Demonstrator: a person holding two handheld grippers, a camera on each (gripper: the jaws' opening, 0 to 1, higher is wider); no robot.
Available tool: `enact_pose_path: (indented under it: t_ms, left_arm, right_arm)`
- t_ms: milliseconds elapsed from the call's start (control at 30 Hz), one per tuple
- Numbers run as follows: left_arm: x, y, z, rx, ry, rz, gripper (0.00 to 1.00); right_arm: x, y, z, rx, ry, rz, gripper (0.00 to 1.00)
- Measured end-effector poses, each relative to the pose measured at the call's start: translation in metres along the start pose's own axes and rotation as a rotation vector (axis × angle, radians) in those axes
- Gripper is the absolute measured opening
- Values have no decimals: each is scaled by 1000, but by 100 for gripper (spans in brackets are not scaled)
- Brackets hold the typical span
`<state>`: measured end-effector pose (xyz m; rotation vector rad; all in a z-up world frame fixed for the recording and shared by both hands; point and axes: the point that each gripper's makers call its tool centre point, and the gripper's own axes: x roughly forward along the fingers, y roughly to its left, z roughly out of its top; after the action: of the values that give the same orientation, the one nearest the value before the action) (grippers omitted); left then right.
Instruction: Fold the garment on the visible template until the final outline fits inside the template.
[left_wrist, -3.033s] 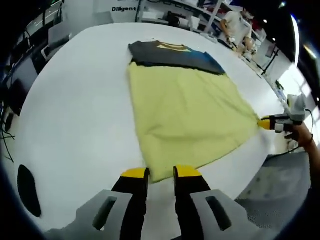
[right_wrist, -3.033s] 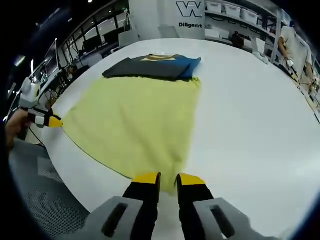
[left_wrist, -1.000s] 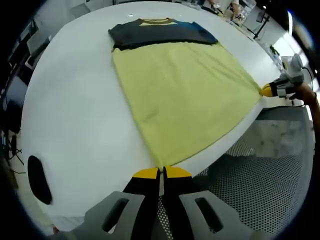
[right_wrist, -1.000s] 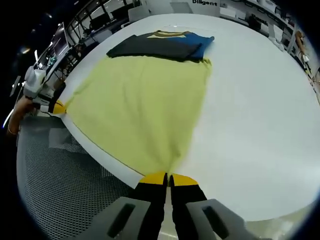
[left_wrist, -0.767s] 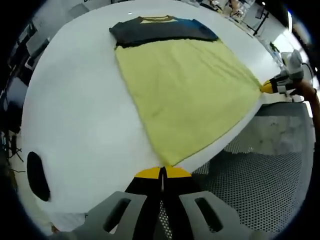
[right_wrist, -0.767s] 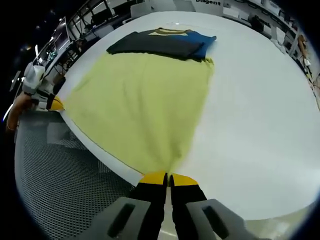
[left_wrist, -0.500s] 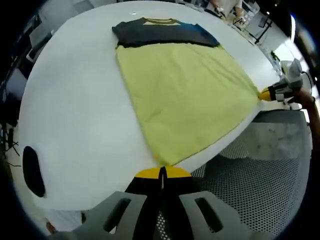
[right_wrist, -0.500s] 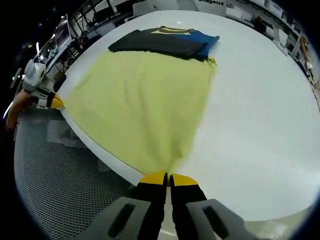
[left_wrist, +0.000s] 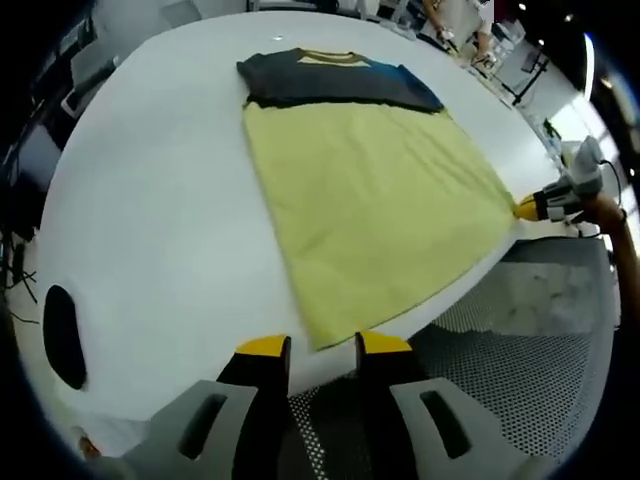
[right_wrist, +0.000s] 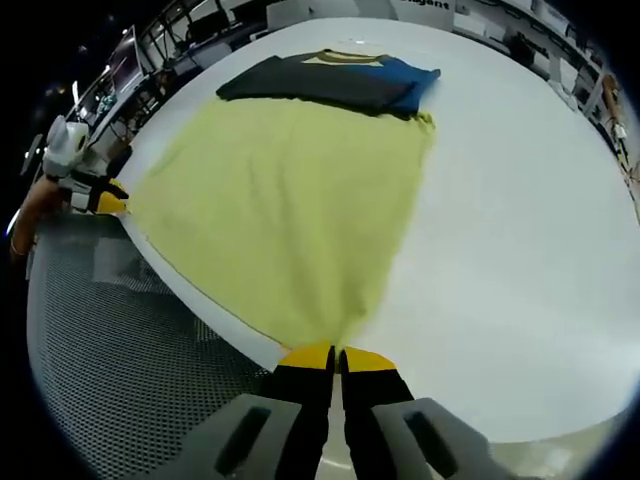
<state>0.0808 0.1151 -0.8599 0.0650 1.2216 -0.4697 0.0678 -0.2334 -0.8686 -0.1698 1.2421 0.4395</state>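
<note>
The yellow garment (left_wrist: 375, 215) lies flat on the white bench (left_wrist: 150, 220), its hem at the near edge. Soft, light cloth, best pinched at corners. Left gripper (left_wrist: 322, 346) stands open, empty; right gripper (right_wrist: 335, 355) clamps a hem corner

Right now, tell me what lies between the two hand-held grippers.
The yellow garment's hem edge runs along the white table's rim between the right hand-held gripper and the left one, in the right gripper view.
</note>
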Motion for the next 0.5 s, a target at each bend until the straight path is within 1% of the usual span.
enact_pose_path:
  t_ms: [67, 100, 167, 367, 400, 500]
  left_arm:
    - [2, 1, 1, -6, -9, 1, 28]
    - [3, 0, 1, -7, -10, -2, 27]
    - [5, -1, 0, -11, -11, -9, 25]
    - [6, 3, 2, -17, -16, 22, 18]
    - [7, 3, 2, -16, -13, 21, 15]
    - [7, 1, 2, -16, -13, 32, 12]
  right_arm:
    - [0, 0, 0, 1, -1, -1, 0]
    - [0, 0, 0, 2, -2, -2, 0]
    - [0, 0, 0, 5, -3, -2, 0]
    - [0, -1, 0, 6, -3, -4, 0]
    - [0, -1, 0, 4, -4, -5, 0]
    - [0, -1, 0, 13, -8, -6, 0]
